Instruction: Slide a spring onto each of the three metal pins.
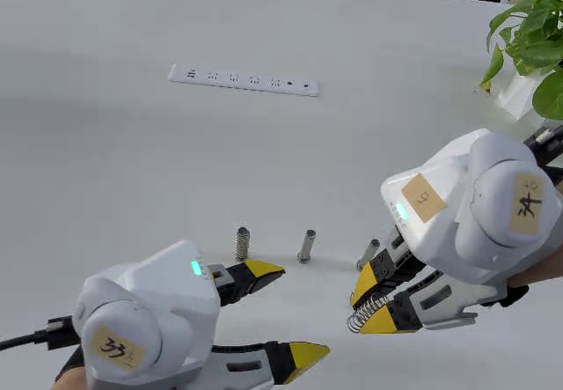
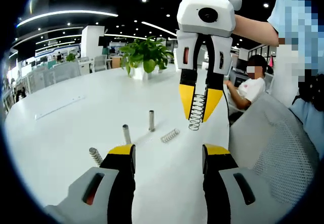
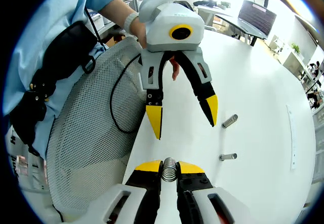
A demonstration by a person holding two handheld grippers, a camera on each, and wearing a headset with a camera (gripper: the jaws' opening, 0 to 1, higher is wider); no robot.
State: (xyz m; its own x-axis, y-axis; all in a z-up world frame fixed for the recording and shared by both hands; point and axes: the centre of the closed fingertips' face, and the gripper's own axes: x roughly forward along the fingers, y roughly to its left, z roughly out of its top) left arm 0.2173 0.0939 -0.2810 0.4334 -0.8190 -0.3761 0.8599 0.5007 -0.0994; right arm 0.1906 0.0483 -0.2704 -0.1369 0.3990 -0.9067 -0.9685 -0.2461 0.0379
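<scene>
**At the worktop's near edge: one spring seated, one in the claw**

At the near edge of the worktop (image 1: 132, 170) the left gripper (image 1: 290, 311) hangs with its jaws spread wide and nothing between them. To its right, the right gripper (image 1: 370, 305) has its jaws pinched on a spring (image 3: 169, 168), gripped across the coils so that one open end pokes out past the yellow tips.

Just beyond the jaws three metal pins stand in a row. The left pin (image 1: 242, 243) already wears a spring. The middle pin (image 1: 306, 246) and the right pin (image 1: 369, 253) are bare, and the right one is just beside the right gripper's tips. A loose spring (image 2: 170, 135) lies flat on the worktop near the pins.

The held spring looks light, thin-wired and slick. It would likely bend or shoot out under a hard squeeze, so the hold is best kept on its side wall, leaving the bore clear for the pin.

Further back a power strip (image 1: 244, 79) lies flat, and a plant (image 1: 532, 38) is at the far right corner.

The jaws hide how much of the coil they cover. I cannot tell whether the pins are fixed or only standing, and the right pin's foot is hard to make out.
</scene>
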